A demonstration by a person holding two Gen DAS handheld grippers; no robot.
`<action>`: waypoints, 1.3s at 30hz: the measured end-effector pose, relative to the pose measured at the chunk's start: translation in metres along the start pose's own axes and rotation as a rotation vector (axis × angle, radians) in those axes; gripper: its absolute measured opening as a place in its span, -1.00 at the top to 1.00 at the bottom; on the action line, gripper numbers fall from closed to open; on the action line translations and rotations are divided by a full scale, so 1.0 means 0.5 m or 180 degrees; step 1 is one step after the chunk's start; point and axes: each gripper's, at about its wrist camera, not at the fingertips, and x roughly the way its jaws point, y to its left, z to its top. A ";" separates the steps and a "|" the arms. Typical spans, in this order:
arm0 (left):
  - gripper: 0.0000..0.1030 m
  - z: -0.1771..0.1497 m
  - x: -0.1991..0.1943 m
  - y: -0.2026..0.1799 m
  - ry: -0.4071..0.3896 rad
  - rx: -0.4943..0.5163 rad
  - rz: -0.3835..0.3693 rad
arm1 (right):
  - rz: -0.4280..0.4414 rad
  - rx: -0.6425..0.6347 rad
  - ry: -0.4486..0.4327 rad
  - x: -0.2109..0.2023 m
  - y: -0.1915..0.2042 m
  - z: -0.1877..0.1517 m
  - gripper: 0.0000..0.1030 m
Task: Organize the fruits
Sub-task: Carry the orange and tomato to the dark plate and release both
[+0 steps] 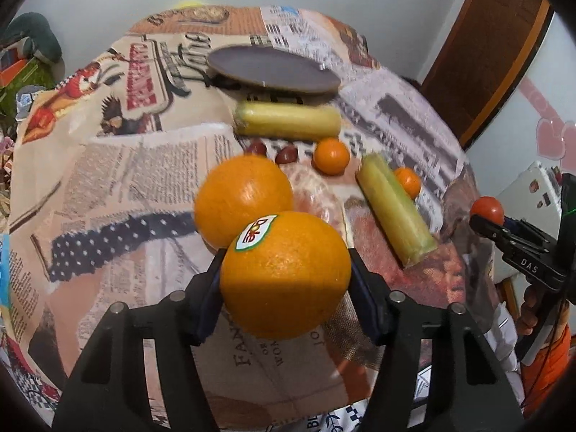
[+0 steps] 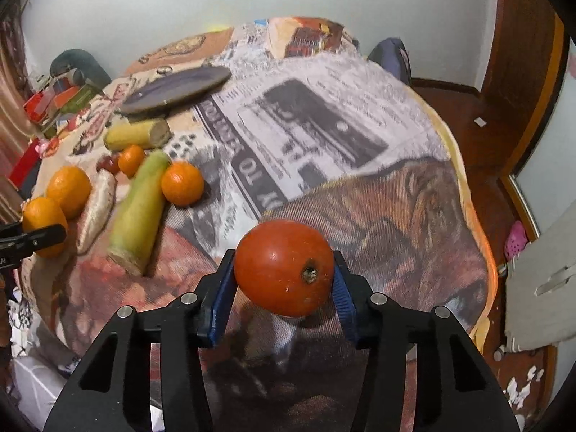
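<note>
Place: a lived-in home room.
Cover: newspaper-print blanket draped over the desk.
Door: dark wooden door.
Decor: pink heart stickers.
Floor: a pink shoe.

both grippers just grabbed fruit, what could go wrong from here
1. The left hand-held gripper holds the stickered orange only at its sides; the round fruit could roll out when lifted.
2. That orange touches the second orange, which might get nudged.
3. The right hand-held gripper could bruise the tomato if squeezed harder.
</note>
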 end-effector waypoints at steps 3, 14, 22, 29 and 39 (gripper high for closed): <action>-0.21 0.016 -0.031 0.004 -0.0158 -0.0024 0.0005 | 0.0022 -0.0054 -0.0111 -0.014 0.014 0.021 0.10; -0.21 0.106 -0.147 0.043 -0.0862 -0.0096 0.0104 | 0.0159 -0.0324 -0.0599 -0.066 0.087 0.114 0.10; -0.21 0.164 -0.167 0.081 -0.1117 -0.0150 0.0251 | 0.0200 -0.0553 -0.0884 -0.069 0.143 0.179 0.10; -0.21 0.223 -0.150 0.109 -0.1216 -0.0193 0.0299 | 0.0180 -0.0666 -0.1036 -0.043 0.173 0.233 0.10; -0.21 0.313 -0.066 0.131 -0.1187 -0.0214 0.0300 | 0.0164 -0.0719 -0.1054 0.026 0.188 0.308 0.10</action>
